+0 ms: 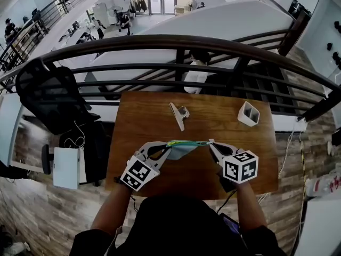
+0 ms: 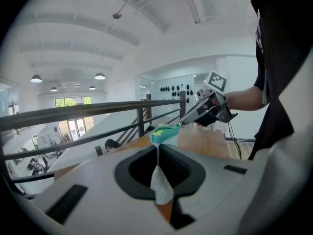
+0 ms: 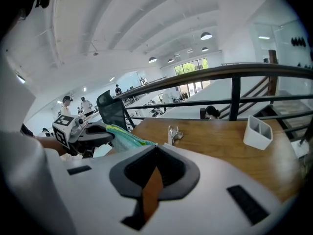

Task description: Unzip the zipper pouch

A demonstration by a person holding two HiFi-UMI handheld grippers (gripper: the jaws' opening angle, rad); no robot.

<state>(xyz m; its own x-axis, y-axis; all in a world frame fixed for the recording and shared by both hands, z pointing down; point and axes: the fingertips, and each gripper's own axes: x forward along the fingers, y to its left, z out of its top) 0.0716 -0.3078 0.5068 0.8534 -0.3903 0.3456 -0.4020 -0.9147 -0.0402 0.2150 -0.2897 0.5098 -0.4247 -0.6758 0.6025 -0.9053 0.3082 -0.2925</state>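
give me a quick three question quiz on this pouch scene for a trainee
1. True or false: the zipper pouch lies flat on the wooden table.
2. What stands near the table's far right corner? A) a white two-slot holder B) a mug C) a book
3. Which grippers are shut on the pouch?

Key:
1. False. It is held up above the table, stretched between the left gripper and the right gripper.
2. A
3. Both, one at each end of the pouch.
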